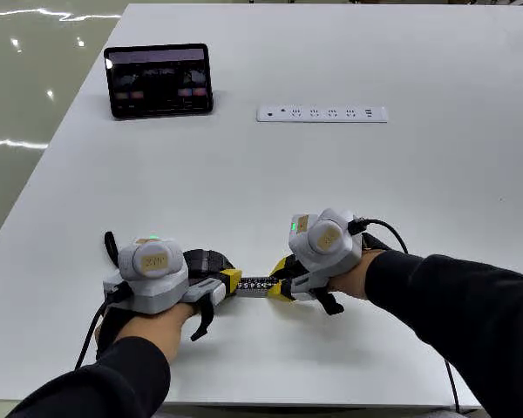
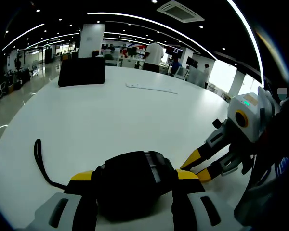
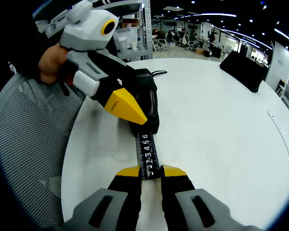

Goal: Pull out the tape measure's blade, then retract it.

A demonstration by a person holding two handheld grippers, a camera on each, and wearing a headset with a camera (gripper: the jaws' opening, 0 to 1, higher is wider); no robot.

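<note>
Anchoring tape measure case (image 3: pixel 149 89) in left tool (image 2: pixel 135 174) near worktop's (image 1: pixel 331 174) front edge; pinching blade (image 3: pixel 145 147) in right tool (image 3: pixel 149 172) (little out yet) to pull apart.

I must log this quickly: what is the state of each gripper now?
Left gripper: shut on the case.
Right gripper: shut on the blade.
</note>
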